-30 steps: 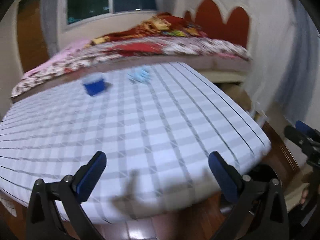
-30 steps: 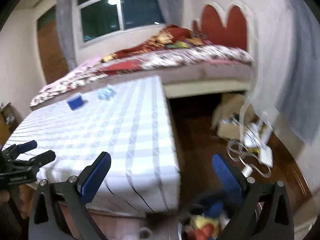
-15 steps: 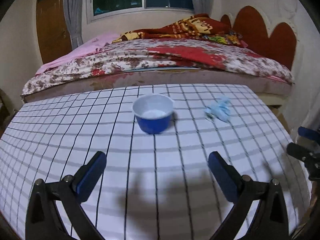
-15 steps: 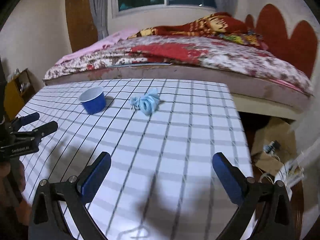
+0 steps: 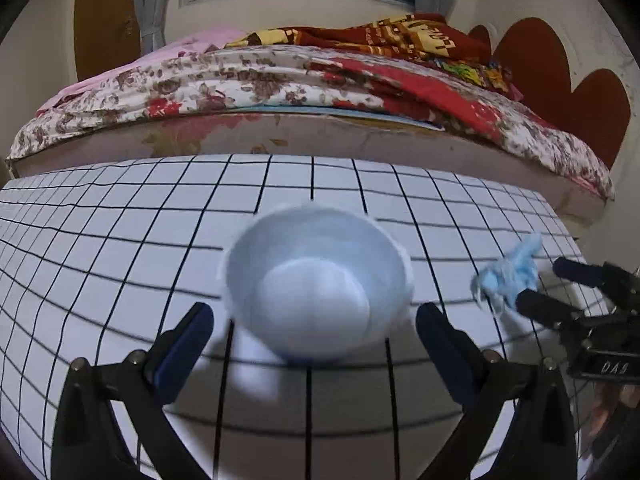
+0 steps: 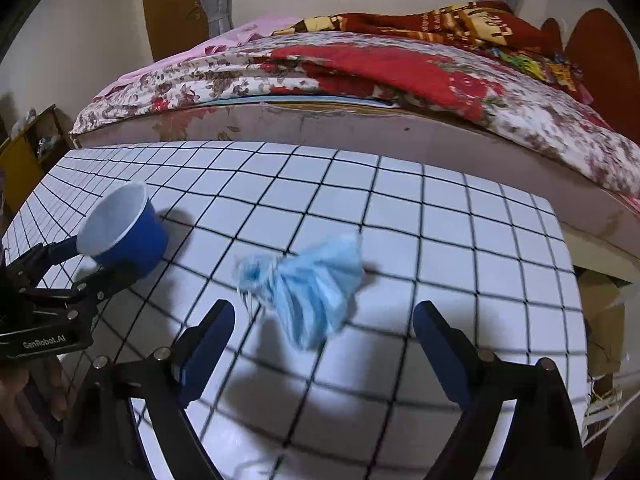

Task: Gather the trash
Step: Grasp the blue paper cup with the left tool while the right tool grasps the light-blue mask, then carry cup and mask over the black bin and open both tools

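Observation:
A blue paper cup with a white inside (image 5: 316,280) stands on the checked tablecloth (image 5: 120,240). My left gripper (image 5: 312,332) is open, its fingers on either side of the cup and just short of it. The cup also shows in the right wrist view (image 6: 120,232), with the left gripper (image 6: 76,268) around it. A crumpled light blue face mask (image 6: 308,280) lies on the cloth to the right of the cup. My right gripper (image 6: 324,336) is open just in front of the mask. The mask (image 5: 508,276) and the right gripper (image 5: 548,284) show at the left wrist view's right edge.
A bed with a floral cover and red blankets (image 6: 380,68) runs along the table's far edge. A cardboard box (image 6: 604,312) sits on the floor past the table's right edge. A wooden shelf (image 6: 28,152) stands at the left.
Both grippers have moved forward over the table. The cup now sits between my left fingers and the mask lies just ahead of my right fingers. Both stay open.

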